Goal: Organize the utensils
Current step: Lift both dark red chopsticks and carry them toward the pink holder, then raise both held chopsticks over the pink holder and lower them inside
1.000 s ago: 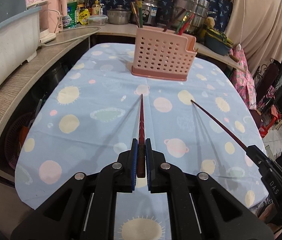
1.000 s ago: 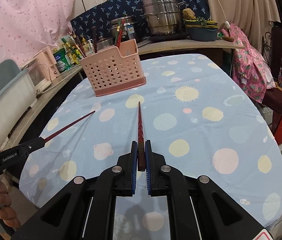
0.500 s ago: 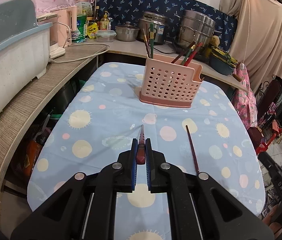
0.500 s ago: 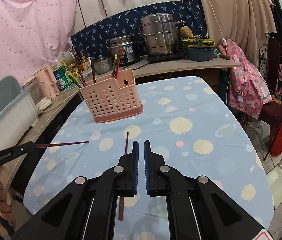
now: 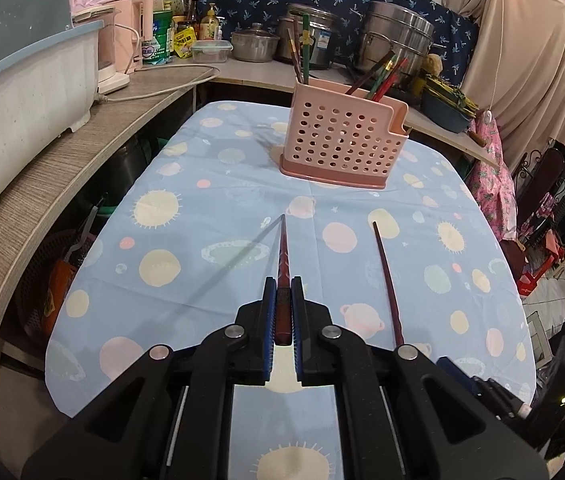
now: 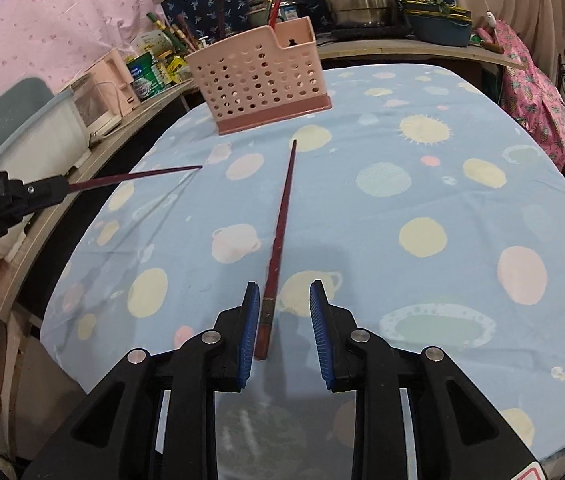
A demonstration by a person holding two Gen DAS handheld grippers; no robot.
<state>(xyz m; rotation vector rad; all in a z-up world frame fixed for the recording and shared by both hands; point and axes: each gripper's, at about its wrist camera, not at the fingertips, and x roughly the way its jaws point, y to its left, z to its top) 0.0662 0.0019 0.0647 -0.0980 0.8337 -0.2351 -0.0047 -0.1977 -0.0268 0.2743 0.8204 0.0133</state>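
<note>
While the left hand-held gripper [image 5: 282,304] stays clamped on one dark red chopstick [image 5: 283,252] above the bench [image 5: 210,184], the right hand-held gripper [image 6: 284,308] stands apart around a second chopstick [image 6: 282,216] lying on the bench. Ahead of both stands the pink holder [image 5: 342,140], already bearing utensils.

Both wrist views look low across the table [image 5: 210,200] toward the pink caddy [image 5: 342,140].

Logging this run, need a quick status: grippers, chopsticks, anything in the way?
Left gripper shut on one chopstick. Right gripper open around the other chopstick, lying on the table. Path to pink holder clear.
</note>
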